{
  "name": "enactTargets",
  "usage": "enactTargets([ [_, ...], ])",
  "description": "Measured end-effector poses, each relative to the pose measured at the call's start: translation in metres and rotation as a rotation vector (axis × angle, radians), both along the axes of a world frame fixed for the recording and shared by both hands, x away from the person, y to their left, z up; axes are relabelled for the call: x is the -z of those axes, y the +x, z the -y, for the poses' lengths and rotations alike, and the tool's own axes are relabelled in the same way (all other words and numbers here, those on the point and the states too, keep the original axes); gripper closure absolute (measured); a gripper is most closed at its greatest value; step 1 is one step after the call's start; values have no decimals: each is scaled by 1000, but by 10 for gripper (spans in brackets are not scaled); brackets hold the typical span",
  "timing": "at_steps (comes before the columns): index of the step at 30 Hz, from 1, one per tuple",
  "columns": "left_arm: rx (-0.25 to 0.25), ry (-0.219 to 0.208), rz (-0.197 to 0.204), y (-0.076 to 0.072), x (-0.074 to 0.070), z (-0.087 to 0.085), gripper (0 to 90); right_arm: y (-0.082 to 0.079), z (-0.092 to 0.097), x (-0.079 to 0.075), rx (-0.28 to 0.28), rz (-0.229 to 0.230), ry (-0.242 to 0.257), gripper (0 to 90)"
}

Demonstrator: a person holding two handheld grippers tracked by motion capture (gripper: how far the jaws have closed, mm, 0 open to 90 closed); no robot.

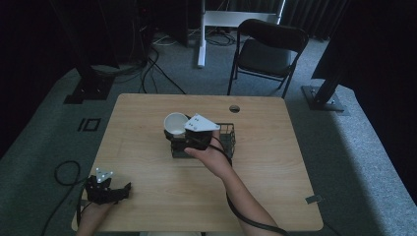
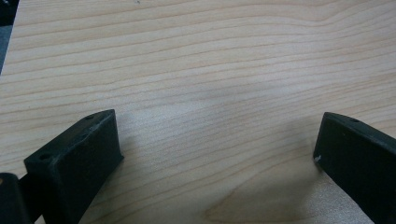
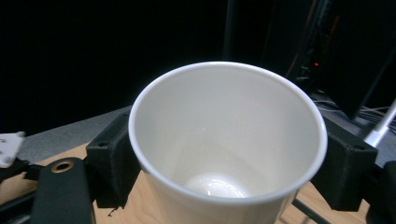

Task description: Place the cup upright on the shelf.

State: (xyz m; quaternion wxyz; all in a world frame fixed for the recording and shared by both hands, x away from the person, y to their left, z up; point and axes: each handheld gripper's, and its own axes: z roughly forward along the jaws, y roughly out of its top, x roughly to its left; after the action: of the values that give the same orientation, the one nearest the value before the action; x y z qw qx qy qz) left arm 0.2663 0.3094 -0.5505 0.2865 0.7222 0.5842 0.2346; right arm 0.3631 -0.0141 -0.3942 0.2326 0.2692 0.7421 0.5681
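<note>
The cup [image 1: 175,125] is sitting clamped between your right gripper's [image 1: 183,139] jaws, one black jaw pressing on each side of its wall just below the rim, as the right gripper view [image 3: 227,140] is showing. In the high view you are holding it above the left end of the wire basket [image 1: 227,139], near the middle of the tabletop [image 1: 275,187], with the mouth tilted up and toward the far-left side. The cup looks empty and white inside, with a glossy bottom.

It looks thin-walled, so I judge that you are better off keeping the squeeze just firm enough to stop it slipping; more pressure is likely to push the rim out of round. Be levelling the cup before you carry it anywhere, since a tilted cup is harder to set down flat. I cannot tell whether its base is clear of the basket's rim, so be lifting straight up first, and be watching the cable trailing from your right hand [image 1: 209,156] so it is not dragging across the basket.

Your left gripper [image 1: 105,189] is resting at the near-left corner, its jaws wide apart over bare wood [image 2: 219,154]. Leaving it there is keeping it well out of the way.
</note>
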Motion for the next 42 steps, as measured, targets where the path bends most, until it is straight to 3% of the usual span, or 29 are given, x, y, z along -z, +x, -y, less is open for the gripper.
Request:
enactTargets([
  [9,0,0,0,0,0,0,7,15,29,5,98,6,-14,201],
  [23,1,1,-1,0,0,0,7,36,68,28,205,-54,-48,201],
  [36,1,1,-1,0,0,0,8,46,78,54,235,-132,-48,201],
  [42,1,1,-1,0,0,0,7,50,77,59,235,-145,-52,201],
])
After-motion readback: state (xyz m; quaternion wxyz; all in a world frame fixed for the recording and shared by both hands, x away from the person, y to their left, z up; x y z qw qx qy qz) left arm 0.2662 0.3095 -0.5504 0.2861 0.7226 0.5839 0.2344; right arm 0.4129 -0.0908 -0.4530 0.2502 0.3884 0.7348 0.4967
